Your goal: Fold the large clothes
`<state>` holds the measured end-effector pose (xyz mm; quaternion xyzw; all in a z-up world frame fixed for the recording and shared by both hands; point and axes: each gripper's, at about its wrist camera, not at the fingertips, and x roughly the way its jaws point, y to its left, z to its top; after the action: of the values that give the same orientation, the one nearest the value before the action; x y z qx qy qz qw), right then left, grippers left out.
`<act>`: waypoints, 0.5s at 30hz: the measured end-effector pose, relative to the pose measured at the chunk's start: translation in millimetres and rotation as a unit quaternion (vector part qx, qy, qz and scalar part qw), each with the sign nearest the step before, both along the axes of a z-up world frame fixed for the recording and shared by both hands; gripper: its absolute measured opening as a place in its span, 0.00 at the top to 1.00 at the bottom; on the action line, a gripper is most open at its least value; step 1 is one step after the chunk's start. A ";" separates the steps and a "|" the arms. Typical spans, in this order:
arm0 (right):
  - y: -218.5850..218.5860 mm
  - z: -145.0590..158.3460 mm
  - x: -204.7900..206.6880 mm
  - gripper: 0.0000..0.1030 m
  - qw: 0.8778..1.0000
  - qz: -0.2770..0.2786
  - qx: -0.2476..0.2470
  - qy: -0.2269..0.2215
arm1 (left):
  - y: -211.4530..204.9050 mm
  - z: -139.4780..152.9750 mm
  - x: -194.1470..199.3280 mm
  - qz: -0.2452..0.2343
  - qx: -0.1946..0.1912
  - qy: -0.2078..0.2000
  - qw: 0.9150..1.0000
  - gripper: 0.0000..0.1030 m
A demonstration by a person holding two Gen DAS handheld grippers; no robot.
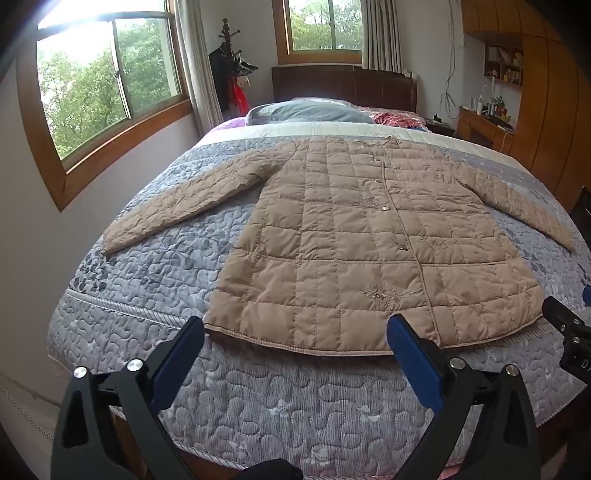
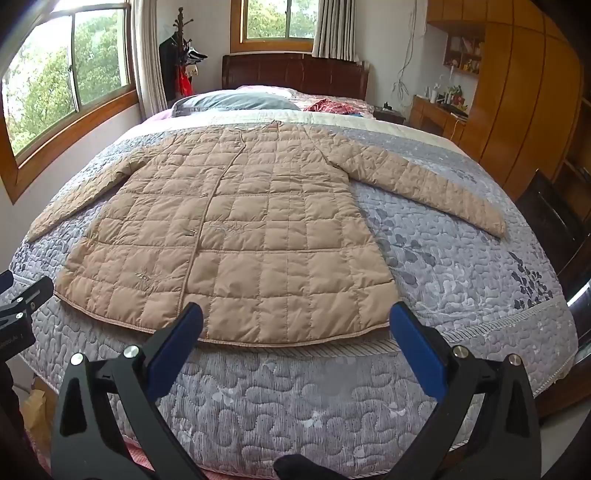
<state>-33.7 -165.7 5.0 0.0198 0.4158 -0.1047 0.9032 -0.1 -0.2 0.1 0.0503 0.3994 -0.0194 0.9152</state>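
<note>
Tan quilted coat is lying flat, sleeves out, mid-frame on the bed, ready for folding; I'm hovering my left hand-held gripper and right hand-held gripper, both spread, near its hem.

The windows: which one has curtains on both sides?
The small window above the headboard; the big side window has a curtain only on one side.

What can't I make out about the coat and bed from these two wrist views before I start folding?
- Coat: underside hidden, both views; it lies flat on the quilt.
- Collar: too small and far, right wrist view.
- Shelf items: too small, both views.
- Bed's near edge: covered by the open left gripper and right gripper.
</note>
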 end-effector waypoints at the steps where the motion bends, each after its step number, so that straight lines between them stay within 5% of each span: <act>1: 0.1 -0.1 0.1 0.03 1.000 0.000 0.000 0.000 | 0.0 0.0 0.0 0.000 0.000 0.000 1.000 0.04; 15: 2.2 -4.6 3.1 0.03 1.000 0.001 0.001 0.000 | 0.1 0.0 0.1 -0.001 0.000 0.001 1.000 0.04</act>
<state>-30.7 -163.5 0.3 0.0202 0.4162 -0.1030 0.9032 0.0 0.0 0.0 0.0502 0.4006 -0.0200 0.9146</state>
